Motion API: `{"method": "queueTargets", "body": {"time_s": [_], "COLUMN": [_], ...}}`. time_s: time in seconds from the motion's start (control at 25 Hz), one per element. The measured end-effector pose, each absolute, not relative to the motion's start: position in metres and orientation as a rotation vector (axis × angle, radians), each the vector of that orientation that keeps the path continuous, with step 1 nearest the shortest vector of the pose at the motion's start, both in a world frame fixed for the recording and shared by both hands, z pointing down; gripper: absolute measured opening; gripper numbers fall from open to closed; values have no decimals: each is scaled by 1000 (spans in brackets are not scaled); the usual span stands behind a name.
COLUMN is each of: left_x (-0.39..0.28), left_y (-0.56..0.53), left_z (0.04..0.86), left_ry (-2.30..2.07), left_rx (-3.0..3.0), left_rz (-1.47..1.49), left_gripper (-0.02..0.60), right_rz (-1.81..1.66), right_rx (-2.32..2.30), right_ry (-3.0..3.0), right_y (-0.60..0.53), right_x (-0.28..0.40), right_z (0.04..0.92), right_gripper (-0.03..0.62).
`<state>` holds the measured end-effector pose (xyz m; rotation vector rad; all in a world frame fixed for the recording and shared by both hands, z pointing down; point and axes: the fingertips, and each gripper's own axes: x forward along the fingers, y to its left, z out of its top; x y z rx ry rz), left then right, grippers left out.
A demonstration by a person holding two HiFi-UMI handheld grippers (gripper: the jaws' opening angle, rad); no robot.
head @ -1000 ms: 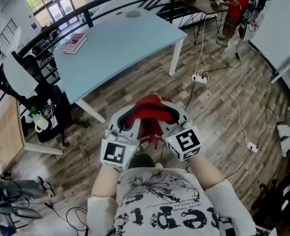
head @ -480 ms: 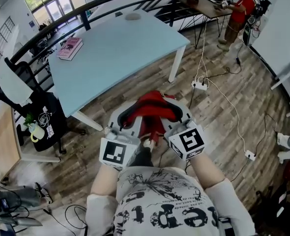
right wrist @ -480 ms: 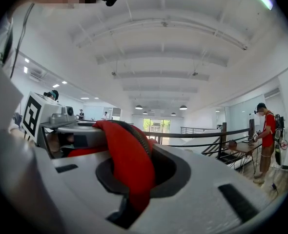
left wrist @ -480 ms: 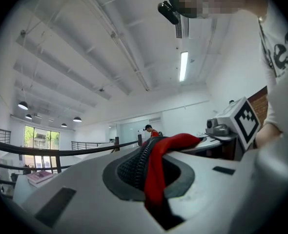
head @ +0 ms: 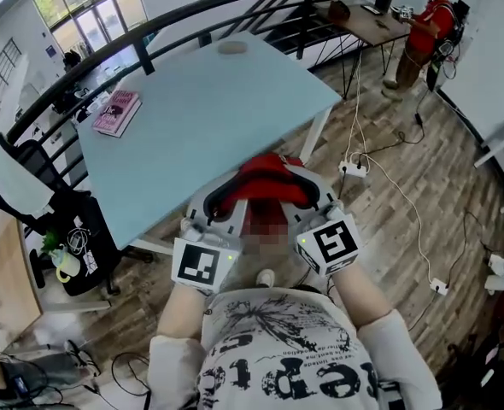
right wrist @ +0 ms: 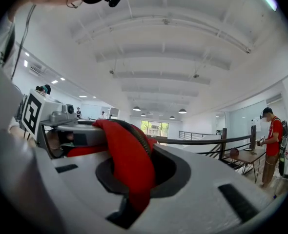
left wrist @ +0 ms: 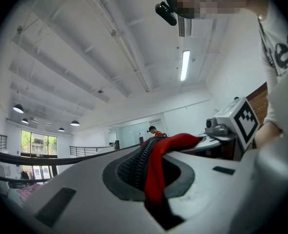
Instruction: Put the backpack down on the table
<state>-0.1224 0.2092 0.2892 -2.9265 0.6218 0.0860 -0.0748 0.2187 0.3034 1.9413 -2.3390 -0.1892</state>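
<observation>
In the head view a red backpack (head: 265, 182) hangs between my two grippers, at the near edge of the pale blue table (head: 201, 101). My left gripper (head: 225, 199) is shut on its left side. In the left gripper view the pads pinch a red strap (left wrist: 156, 172) beside a black zipper (left wrist: 136, 162). My right gripper (head: 307, 190) is shut on the right side. Red fabric (right wrist: 127, 162) bulges out of its jaws in the right gripper view. Most of the pack's body is hidden under the grippers.
A pink book (head: 115, 114) lies at the table's far left and a small round object (head: 232, 47) at its far edge. A black railing (head: 192, 11) runs behind the table. A black chair (head: 73, 229) stands left. Power strips and cables (head: 354, 167) lie on the floor right, near a person in red (head: 423, 28).
Both grippers have carried the backpack toward the table, which now fills more of the head view. The pack has gone from over open floor to the table's near edge. The grips are unchanged.
</observation>
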Motion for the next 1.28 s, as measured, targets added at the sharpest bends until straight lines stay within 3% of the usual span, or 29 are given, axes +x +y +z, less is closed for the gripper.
{"method": "queueTargets", "body": {"time_s": [0.32,1.28], "left_x": [-88,52], "left_y": [129,-131], "left_z": [270,257], "left_ry": [718,1312], "left_rx": [-2908,-2630], "left_rz": [103,56], "left_gripper": [26,26], "right_rz": [-168,-229], "right_rx": [1929,1325], "right_ry": [-2418,-2832], "right_y": [136,-148], "right_x": [-39,98], "right_z": [287,272], "right_gripper": [35,35]}}
